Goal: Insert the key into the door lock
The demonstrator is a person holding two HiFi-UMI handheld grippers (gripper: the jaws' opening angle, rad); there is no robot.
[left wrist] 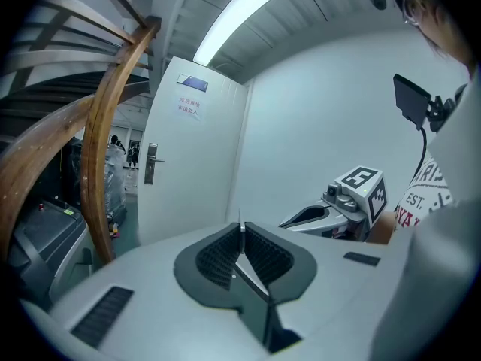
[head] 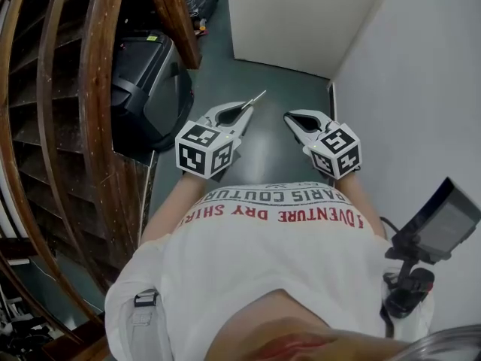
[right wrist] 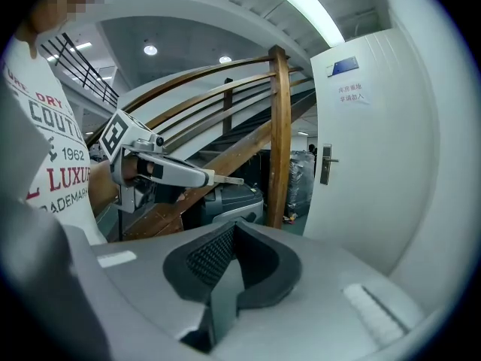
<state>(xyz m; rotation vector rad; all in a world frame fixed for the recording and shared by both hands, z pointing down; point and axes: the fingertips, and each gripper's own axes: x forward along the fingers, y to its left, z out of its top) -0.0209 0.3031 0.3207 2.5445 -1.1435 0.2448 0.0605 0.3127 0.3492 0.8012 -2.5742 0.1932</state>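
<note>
A thin metal key (head: 256, 98) sticks out past the tips of my left gripper (head: 245, 111), which is shut on it. In the left gripper view the key (left wrist: 240, 239) shows edge-on between the closed pads, pointing toward a white door (left wrist: 192, 164). The door's handle and lock plate (left wrist: 151, 164) sit on its left edge, still far off. My right gripper (head: 290, 118) is held beside the left one, shut with nothing in it. From the right gripper view its jaws (right wrist: 234, 229) are closed, and the left gripper (right wrist: 203, 176) with the key (right wrist: 228, 180) hangs at the left, the door handle (right wrist: 325, 163) to the right.
A curved wooden stair rail (head: 94, 89) and steps fill the left side. A dark suitcase (head: 146, 81) stands under the stairs. A white wall (head: 421, 89) closes the right. The white door (head: 301, 21) ends a narrow grey floor strip (head: 263, 149).
</note>
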